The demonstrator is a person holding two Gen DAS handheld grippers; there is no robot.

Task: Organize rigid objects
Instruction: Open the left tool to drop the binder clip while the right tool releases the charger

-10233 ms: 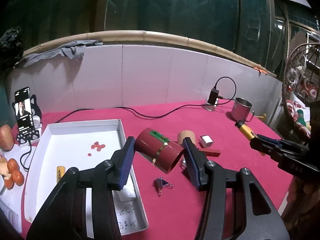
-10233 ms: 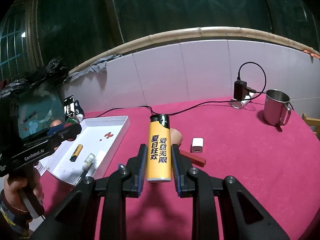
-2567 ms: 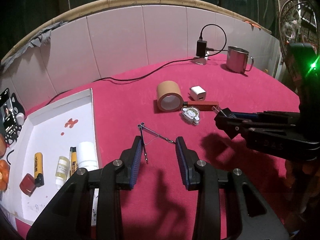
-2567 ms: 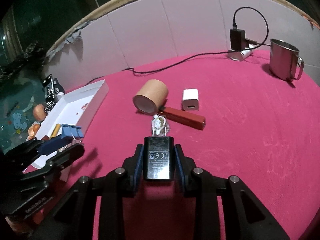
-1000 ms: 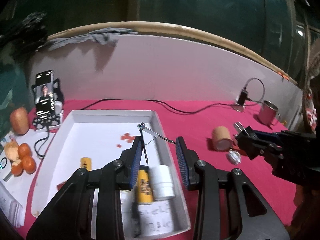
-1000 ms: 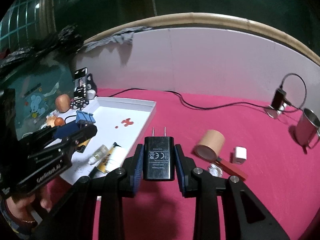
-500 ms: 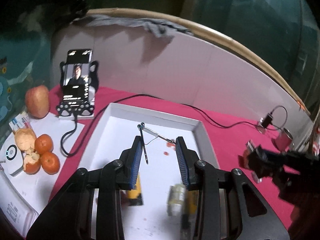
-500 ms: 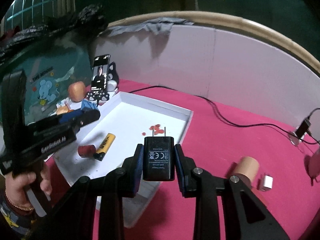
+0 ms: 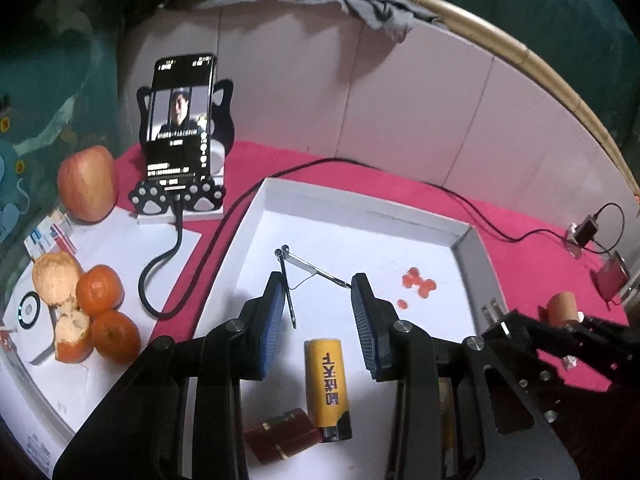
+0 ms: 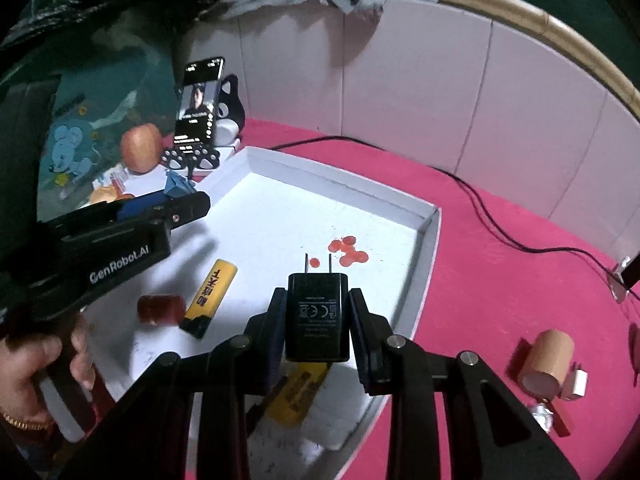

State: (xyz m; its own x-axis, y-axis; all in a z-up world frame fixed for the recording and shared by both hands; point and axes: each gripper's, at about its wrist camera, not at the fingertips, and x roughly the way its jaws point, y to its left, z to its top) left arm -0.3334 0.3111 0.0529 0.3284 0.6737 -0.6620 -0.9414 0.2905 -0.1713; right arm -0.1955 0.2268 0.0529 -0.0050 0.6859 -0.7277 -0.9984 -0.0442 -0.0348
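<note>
Tray (image 9: 464, 240) ahead of you, on the table.
In it a lighter (image 9: 327, 388) beside a small cylinder (image 9: 282, 440). Left: phone stand (image 9: 180, 200), apple (image 9: 87, 184), oranges (image 9: 102, 312). Right: tape roll (image 10: 546, 362).

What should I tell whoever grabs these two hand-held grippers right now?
Left hand-held gripper: shut on the binder clip, held above the white tray.
Right hand-held gripper: shut on the black charger, prongs forward, above the tray's right side.
Done: two yellow lighters and the red cylinder lie in the tray.
Left: release clip and charger into the tray, then fetch the tape roll, white adapter and small items beside them on the pink cloth.
</note>
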